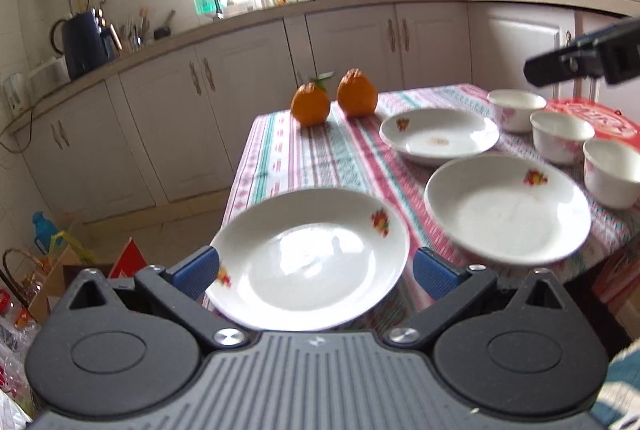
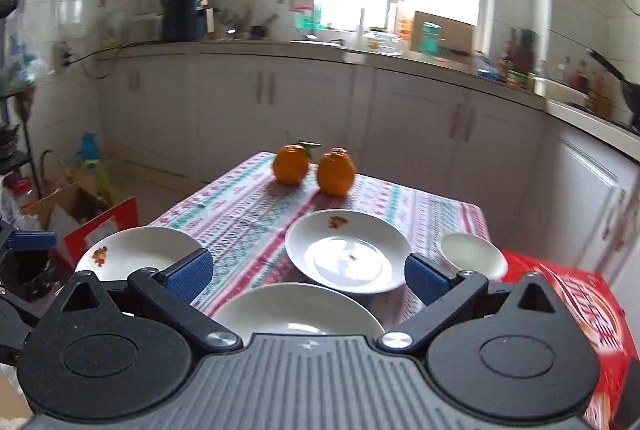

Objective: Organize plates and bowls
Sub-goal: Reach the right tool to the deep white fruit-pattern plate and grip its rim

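Kitchen table (image 1: 320,158), striped cloth. Left gripper (image 1: 316,270) spread wide, empty, blue pads flanking nearest plate (image 1: 308,258) at table's near left corner. Second plate (image 1: 508,210) at near edge; third plate (image 1: 438,134) mid-table. Three bowls (image 1: 560,136) in row along right edge. Two oranges (image 1: 334,100) at far left corner. Right gripper (image 2: 308,274) wide open, empty, above second plate.

Black claw (image 1: 316,270), blue pads (image 1: 196,270), ribbed grey housing.
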The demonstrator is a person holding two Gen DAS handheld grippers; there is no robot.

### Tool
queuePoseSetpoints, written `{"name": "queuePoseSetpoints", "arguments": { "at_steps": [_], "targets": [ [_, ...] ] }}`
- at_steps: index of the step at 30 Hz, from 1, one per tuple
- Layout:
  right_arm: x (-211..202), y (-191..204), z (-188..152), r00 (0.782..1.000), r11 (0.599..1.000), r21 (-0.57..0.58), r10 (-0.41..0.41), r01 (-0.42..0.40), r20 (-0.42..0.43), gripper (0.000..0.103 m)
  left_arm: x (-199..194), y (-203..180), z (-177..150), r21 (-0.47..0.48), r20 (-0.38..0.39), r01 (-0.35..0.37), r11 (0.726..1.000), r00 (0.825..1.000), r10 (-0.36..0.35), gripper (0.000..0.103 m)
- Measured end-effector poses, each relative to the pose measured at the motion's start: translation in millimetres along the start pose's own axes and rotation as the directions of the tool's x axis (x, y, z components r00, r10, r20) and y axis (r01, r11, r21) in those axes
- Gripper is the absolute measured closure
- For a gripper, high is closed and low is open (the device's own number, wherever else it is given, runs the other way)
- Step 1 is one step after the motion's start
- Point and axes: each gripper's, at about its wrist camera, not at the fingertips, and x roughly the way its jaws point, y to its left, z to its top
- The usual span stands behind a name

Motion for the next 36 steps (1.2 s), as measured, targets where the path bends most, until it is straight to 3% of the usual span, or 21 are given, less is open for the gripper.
{"name": "queuePoseSetpoints", "arguments": {
  "at_steps": [5, 12, 19, 25, 30, 36],
  "targets": [
    [37, 16, 1, 0.987, 0.988, -0.053, 0.141, -0.146, -0.083, 0.000, 17, 22, -25, -0.016, -0.078, 0.035, 0.999, 0.996, -0.036, 0.001],
    [84, 34, -4, 0.933, 0.952, -0.027, 0.293, -0.305, -0.210, 0.000, 43, 38, -43, -0.043, -0.155, 0.108, 0.993, 0.981, -0.113, 0.001],
    [129, 41, 2, 0.889, 0.926, -0.009, 0.359, -0.377, -0.283, 0.000, 64, 49, -42, -0.026, -0.174, 0.169, 0.985, 0.970, -0.170, 0.001],
    [164, 48, 7, 0.862, 0.911, -0.013, 0.387, -0.413, -0.328, 0.000, 73, 59, -42, -0.069, -0.168, 0.232, 0.970, 0.956, -0.240, 0.000],
    [188, 54, 10, 0.841, 0.899, 0.002, 0.409, -0.437, -0.355, 0.000, 76, 63, -38, -0.052, -0.189, 0.262, 0.964, 0.945, -0.268, 0.000],
    [212, 65, 7, 0.789, 0.868, 0.017, 0.459, -0.496, -0.408, 0.000, 74, 63, -42, -0.048, -0.162, 0.261, 0.964, 0.950, -0.266, 0.000]
  ]
}}
